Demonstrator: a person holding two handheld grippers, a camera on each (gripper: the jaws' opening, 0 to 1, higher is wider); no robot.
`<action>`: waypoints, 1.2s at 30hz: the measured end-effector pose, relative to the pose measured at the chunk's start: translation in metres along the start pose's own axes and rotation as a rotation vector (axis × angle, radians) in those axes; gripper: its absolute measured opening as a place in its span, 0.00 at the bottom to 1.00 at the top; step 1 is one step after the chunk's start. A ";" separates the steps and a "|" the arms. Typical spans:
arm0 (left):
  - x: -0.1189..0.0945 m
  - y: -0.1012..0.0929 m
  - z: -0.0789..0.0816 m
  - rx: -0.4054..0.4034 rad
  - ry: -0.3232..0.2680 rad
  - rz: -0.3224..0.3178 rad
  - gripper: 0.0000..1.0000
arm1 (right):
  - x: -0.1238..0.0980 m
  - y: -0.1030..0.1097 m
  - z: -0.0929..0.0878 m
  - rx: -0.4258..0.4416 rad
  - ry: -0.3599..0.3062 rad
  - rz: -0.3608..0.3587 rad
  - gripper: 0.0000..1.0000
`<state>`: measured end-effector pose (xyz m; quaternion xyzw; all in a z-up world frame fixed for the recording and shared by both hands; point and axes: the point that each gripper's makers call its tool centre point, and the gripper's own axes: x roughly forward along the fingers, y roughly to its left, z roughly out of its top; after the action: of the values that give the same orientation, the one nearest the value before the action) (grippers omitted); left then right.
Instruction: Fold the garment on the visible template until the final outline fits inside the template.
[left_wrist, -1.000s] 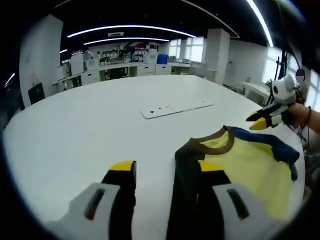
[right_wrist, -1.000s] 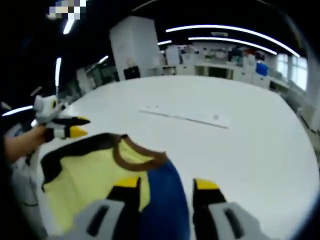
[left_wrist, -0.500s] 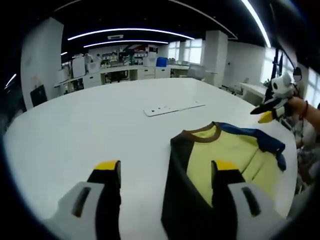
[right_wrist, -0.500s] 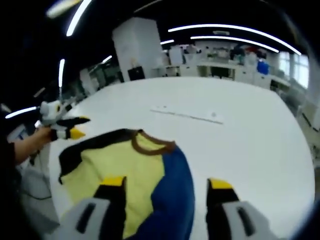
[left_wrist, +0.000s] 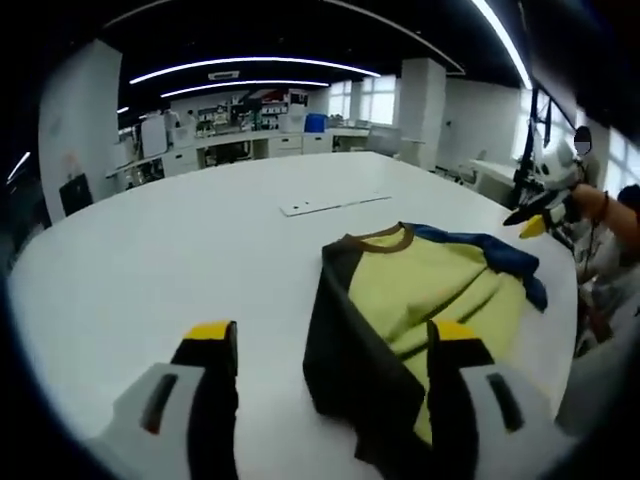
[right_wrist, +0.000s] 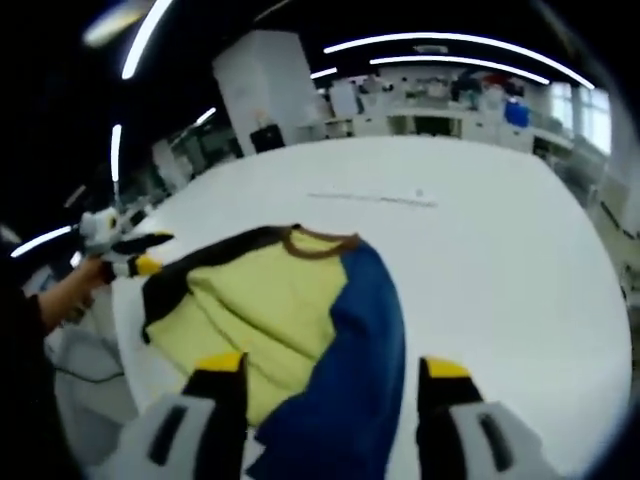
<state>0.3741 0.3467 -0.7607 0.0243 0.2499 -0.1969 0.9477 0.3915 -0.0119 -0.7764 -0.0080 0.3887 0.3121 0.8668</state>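
The large round white table (left_wrist: 150, 260) takes most of both views. On it, in the lower right of the left gripper view, lies the crumpled garment with a yellow body, a black sleeve, a blue sleeve and a brown collar (left_wrist: 420, 300); in the right gripper view it sits in the lower middle of the frame (right_wrist: 290, 310). A flat white strip (left_wrist: 335, 204) lies on the table above the garment, well apart from it. The left gripper (left_wrist: 330, 345) has its yellow-tipped jaws spread wide and grasps nothing. The right gripper (right_wrist: 330, 365) is also released, with jaws wide over the blue sleeve.
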 end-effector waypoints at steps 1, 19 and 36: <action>-0.003 -0.002 -0.002 0.001 -0.005 -0.006 0.72 | -0.003 0.001 -0.005 0.015 0.003 0.001 0.67; -0.030 -0.023 -0.054 0.081 0.053 0.015 0.46 | -0.025 -0.003 -0.088 0.119 0.051 -0.150 0.46; -0.029 -0.024 -0.090 -0.039 0.118 0.032 0.02 | -0.025 -0.017 -0.122 0.139 0.102 -0.344 0.30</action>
<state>0.2997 0.3477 -0.8242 0.0215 0.3089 -0.1750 0.9346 0.3060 -0.0701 -0.8483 -0.0303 0.4456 0.1310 0.8851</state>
